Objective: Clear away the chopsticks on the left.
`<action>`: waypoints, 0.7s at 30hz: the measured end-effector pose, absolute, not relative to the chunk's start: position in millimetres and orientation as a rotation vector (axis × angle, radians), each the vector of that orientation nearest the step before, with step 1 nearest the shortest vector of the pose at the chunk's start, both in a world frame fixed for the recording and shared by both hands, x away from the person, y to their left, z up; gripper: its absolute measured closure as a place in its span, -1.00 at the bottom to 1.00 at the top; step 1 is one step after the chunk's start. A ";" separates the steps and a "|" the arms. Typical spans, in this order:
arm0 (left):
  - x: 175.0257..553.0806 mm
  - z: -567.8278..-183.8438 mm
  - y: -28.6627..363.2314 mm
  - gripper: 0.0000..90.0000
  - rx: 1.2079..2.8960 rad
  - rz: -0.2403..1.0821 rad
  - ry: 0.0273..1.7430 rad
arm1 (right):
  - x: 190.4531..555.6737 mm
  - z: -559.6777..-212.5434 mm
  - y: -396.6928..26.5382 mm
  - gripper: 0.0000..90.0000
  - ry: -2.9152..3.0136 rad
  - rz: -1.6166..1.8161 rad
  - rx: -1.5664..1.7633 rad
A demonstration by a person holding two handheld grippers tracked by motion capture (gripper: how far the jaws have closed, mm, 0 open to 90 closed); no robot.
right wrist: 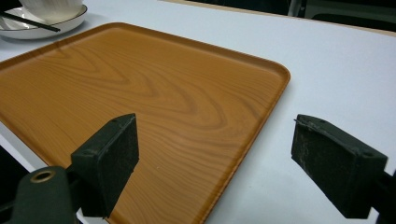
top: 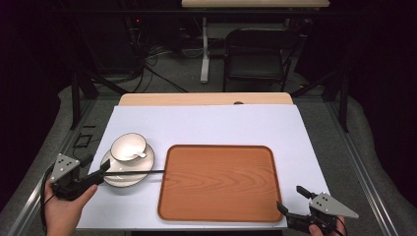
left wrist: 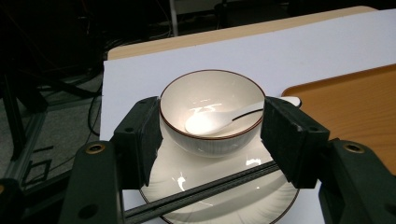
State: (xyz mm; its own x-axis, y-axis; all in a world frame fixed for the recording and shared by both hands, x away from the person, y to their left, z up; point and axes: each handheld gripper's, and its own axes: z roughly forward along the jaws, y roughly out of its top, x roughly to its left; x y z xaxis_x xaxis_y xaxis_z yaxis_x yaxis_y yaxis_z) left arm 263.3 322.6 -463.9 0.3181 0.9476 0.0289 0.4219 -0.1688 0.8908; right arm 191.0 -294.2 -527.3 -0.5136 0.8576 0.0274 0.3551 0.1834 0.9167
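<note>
A lab or recording studio rather than a home: beyond the left hand-held gripper [top: 102, 168], the white-covered table [top: 206, 123] stands among black metal frame legs [top: 76, 98] in a dark, curtained room. Farther off are tangled floor cables [top: 147, 59], a folding chair [top: 255, 59] and another table's leg [top: 204, 49].

The near rim of the plate [left wrist: 219, 205] is cut off by the bottom edge of the left gripper view, and its left part is hidden behind a jaw. The bowl [right wrist: 52, 9] on that plate is cropped by the top edge of the right gripper view. Beside the plate, the tray [right wrist: 140, 107] is cut at the left edge.
</note>
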 end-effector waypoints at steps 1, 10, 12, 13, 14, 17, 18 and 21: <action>264.6 -463.3 322.2 -0.13 1.762 0.793 1.231 | 191.0 -527.3 -294.2 -0.68 1.961 1.307 1.134; 274.5 -459.0 317.0 -0.05 1.902 0.837 1.157 | 190.9 -527.3 -294.3 -0.68 1.961 1.307 1.132; 276.3 -458.0 315.2 -0.05 1.949 0.855 1.132 | 191.0 -527.4 -294.3 -0.68 1.961 1.307 1.132; 277.1 -457.6 314.1 -0.04 1.972 0.863 1.116 | 190.9 -527.3 -294.2 -0.68 1.961 1.308 1.132; 277.9 -457.3 312.7 -0.04 1.991 0.871 1.101 | 190.9 -527.3 -294.2 -0.68 1.961 1.308 1.132; 281.7 -456.5 308.1 0.01 2.111 0.922 1.046 | 190.9 -527.2 -294.0 -0.68 1.963 1.305 1.133; 281.7 -456.5 308.1 0.03 2.111 0.922 1.046 | 190.9 -527.2 -294.1 -0.68 1.964 1.305 1.132; 283.9 -456.7 305.9 0.04 2.179 0.940 1.010 | 190.9 -527.3 -294.2 -0.68 1.963 1.306 1.133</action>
State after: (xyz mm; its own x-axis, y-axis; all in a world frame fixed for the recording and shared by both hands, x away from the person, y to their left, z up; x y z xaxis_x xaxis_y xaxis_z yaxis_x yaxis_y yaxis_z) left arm 283.9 305.9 -456.7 0.4716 0.8054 0.3592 0.4166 -0.5625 0.7142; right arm 190.9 -294.2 -527.3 -0.5149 0.8568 0.0266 0.3558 0.1854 0.9160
